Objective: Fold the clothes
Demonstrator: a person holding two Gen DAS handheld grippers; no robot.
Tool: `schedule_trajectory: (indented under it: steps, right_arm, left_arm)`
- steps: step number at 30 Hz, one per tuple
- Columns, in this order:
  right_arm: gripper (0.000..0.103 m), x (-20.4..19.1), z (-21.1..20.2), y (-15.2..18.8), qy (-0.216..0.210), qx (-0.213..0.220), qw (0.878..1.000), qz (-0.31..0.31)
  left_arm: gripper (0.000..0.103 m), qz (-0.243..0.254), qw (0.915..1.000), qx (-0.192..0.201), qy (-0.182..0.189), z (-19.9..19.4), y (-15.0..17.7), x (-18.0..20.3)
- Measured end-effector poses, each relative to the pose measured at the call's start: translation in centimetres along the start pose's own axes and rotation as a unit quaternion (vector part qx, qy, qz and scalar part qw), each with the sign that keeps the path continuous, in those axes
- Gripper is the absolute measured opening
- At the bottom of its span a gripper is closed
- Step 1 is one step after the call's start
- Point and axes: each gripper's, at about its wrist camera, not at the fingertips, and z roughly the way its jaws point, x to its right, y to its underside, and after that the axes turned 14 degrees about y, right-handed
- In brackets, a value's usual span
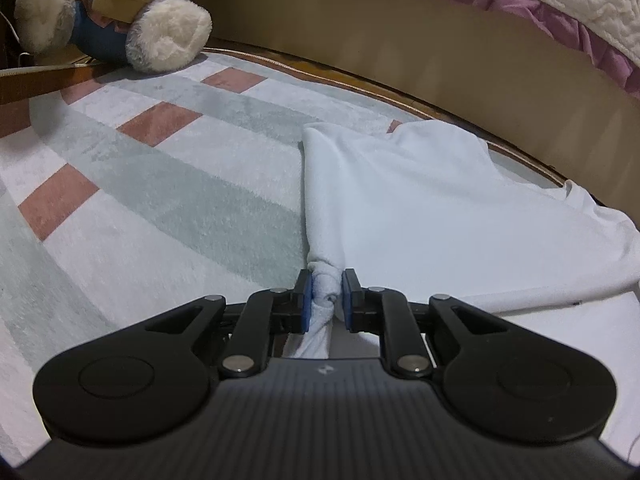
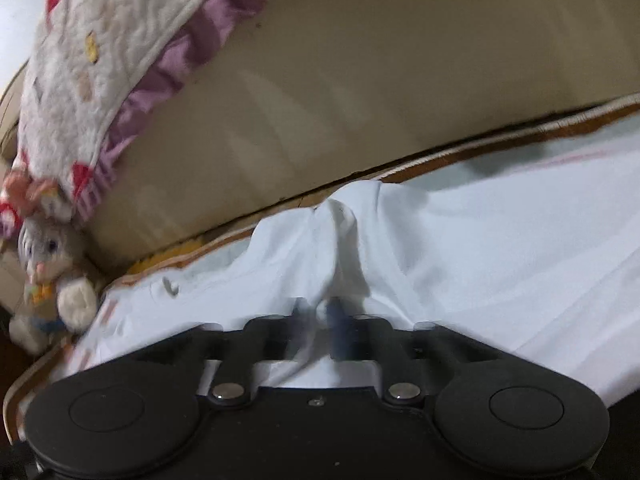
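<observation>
On the striped rug (image 1: 168,184) beside the bed base (image 1: 400,48), a white garment (image 1: 420,200) is spread; its bunched edge is pinched by the left claw (image 1: 326,296); another fold is clamped by the right claw (image 2: 320,316).

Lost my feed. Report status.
Left gripper and right gripper clamped on white garment. Garment bunched on rug. Nothing in the way.
</observation>
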Motion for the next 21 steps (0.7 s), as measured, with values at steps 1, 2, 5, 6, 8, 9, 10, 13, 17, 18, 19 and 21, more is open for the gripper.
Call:
schedule_trajectory:
  steps: [1,2,5,6,8,9,10,13,17,18,19,21]
  right_arm:
    - [0.013,0.0,-0.9,-0.3,-0.004,0.005,1.0,-0.006]
    - [0.012,0.1,-1.8,-0.5,-0.008,0.01,1.0,-0.013]
    - [0.012,-0.3,-2.5,-1.2,0.014,-0.033,0.999,-0.02]
    - [0.012,-0.2,-2.4,-1.3,0.02,-0.042,0.999,-0.021]
    - [0.012,-0.3,-2.2,-1.0,0.035,-0.051,0.997,-0.04]
    - [0.012,-0.4,-2.1,-0.8,0.045,-0.051,0.996,-0.056]
    - [0.012,-0.5,-2.1,-0.6,0.054,-0.051,0.995,-0.071]
    - [0.011,-0.6,-1.8,-0.4,0.068,-0.055,0.993,-0.082]
    - [0.0,-1.3,-2.2,-0.1,0.16,-0.024,0.978,-0.134]
    - [0.001,-1.4,-2.5,-0.2,0.199,-0.001,0.967,-0.157]
    - [0.001,-1.5,-2.8,-0.3,0.238,0.022,0.954,-0.18]
    - [0.005,0.5,-3.6,-1.0,0.224,0.023,0.967,-0.121]
  left_arm:
    - [0.015,0.001,1.0,-0.003,0.002,-0.1,-0.1,0.0]
    - [0.015,-0.003,1.0,-0.007,0.005,-0.1,-0.3,-0.1]
    - [0.015,-0.002,0.9998,-0.02,0.0,-0.1,-0.5,-0.1]
    - [0.015,0.001,0.9998,-0.022,-0.002,0.0,-0.5,0.1]
    - [0.015,0.007,0.9996,-0.027,-0.006,0.1,-0.4,0.3]
    - [0.015,0.007,0.9995,-0.029,-0.006,0.0,-0.5,0.4]
    - [0.015,0.007,0.9995,-0.03,-0.006,0.0,-0.5,0.4]
    - [0.015,0.001,0.9995,-0.033,0.0,-0.1,-0.6,0.2]
    - [0.015,-0.006,0.9994,-0.035,-0.001,0.0,-0.7,0.1]
    - [0.016,-0.007,0.9993,-0.035,-0.003,0.0,-0.7,0.1]
    - [0.017,-0.01,0.9993,-0.036,-0.007,0.0,-0.7,0.2]
    - [0.019,-0.013,0.9991,-0.037,-0.013,0.0,-0.7,0.4]
